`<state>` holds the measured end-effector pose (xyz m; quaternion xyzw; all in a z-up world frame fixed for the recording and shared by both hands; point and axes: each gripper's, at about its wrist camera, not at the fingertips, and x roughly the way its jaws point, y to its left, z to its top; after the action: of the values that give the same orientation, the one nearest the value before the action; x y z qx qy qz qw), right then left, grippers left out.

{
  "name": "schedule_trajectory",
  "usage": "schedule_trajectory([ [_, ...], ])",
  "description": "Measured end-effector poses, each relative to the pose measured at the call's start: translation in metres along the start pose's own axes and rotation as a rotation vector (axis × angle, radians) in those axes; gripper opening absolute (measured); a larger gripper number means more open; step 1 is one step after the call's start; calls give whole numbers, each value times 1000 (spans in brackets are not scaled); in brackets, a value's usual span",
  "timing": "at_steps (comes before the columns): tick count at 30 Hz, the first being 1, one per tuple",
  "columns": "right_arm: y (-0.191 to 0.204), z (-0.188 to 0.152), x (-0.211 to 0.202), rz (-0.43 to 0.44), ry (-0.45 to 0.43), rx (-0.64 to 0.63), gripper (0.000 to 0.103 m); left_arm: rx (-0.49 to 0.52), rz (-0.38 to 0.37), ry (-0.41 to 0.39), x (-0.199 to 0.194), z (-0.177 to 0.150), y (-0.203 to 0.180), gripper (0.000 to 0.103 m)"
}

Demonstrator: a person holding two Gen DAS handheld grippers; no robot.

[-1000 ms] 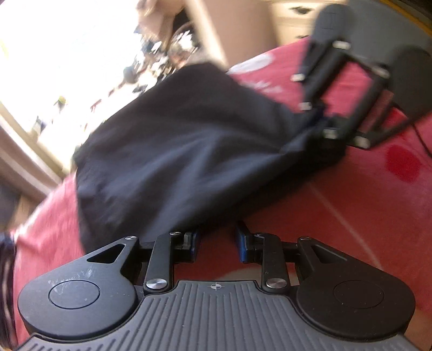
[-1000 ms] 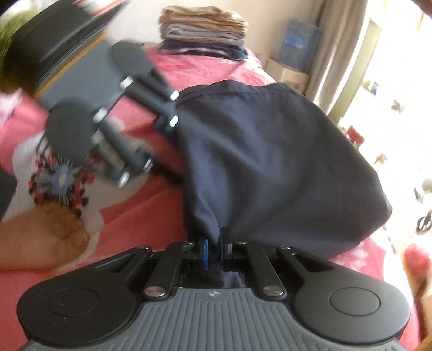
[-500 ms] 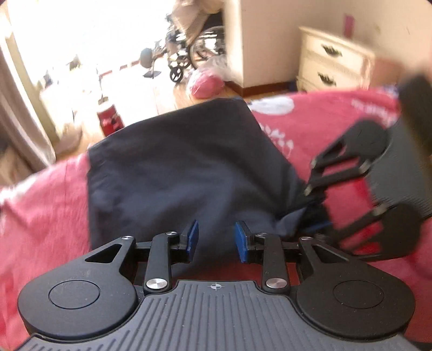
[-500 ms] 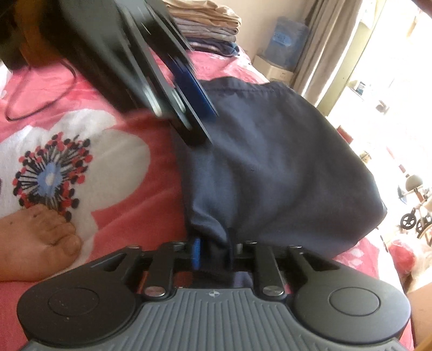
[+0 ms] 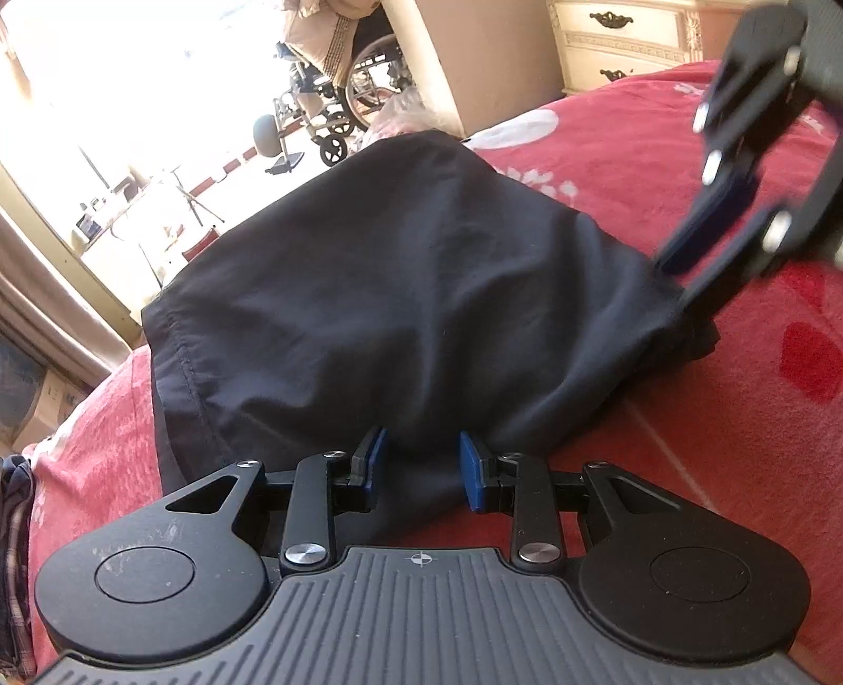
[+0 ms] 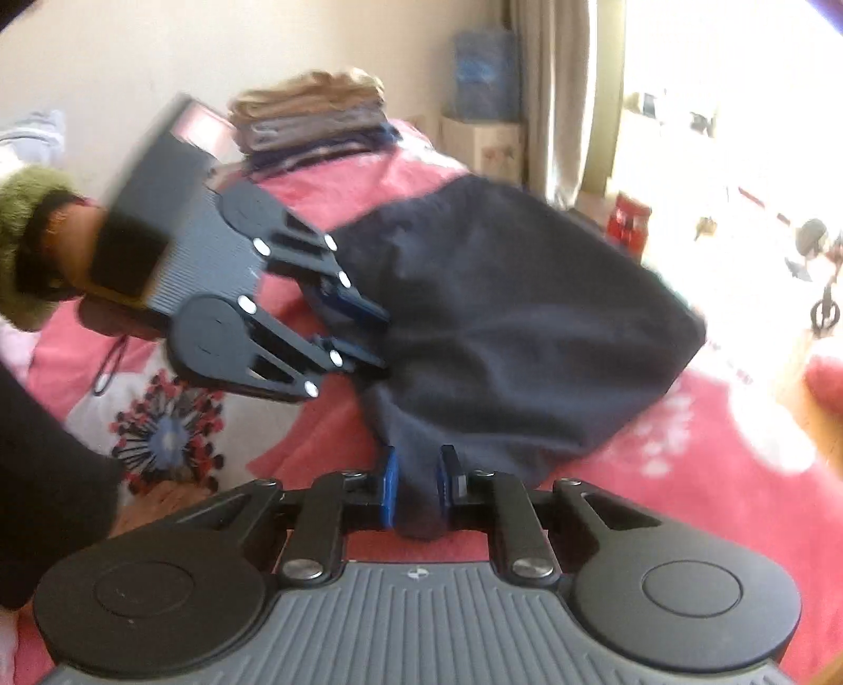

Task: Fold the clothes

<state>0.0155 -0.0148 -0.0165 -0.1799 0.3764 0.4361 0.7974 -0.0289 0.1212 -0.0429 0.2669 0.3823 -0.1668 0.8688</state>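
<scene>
A dark navy garment (image 5: pixel 421 295) lies folded on the red floral bedspread (image 5: pixel 711 421); it also shows in the right wrist view (image 6: pixel 506 326). My left gripper (image 5: pixel 421 469) is open, its blue pads either side of the garment's near edge. It appears in the right wrist view (image 6: pixel 369 337) at the garment's left corner. My right gripper (image 6: pixel 416 490) has its pads partly apart with a bunch of the garment's corner between them. It appears in the left wrist view (image 5: pixel 701 253), blurred, at the garment's right corner.
A stack of folded clothes (image 6: pixel 311 121) sits at the far end of the bed. A bare foot (image 6: pixel 158 500) rests on the bedspread at the lower left. A dresser (image 5: pixel 621 37) and a wheelchair (image 5: pixel 337 105) stand beyond the bed by the bright doorway.
My right gripper's pads have spread from tightly shut on the garment corner to partly apart. My left gripper, open throughout, has moved in to the garment's near edge.
</scene>
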Motion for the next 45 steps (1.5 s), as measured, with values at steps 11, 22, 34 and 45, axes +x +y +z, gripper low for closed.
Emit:
schedule_trajectory([
  [11,5,-22,26,-91,-7,73,18,-37,-27,-15,0,-2,9,31],
  [22,20,-30,29,-204,-64,203,24,-48,14,13,-38,25,31,32],
  [34,35,-37,35,-261,-146,261,43,-227,-170,-69,39,118,25,32],
  [45,29,-40,32,-226,-167,300,43,-428,-94,-41,118,120,53,32],
])
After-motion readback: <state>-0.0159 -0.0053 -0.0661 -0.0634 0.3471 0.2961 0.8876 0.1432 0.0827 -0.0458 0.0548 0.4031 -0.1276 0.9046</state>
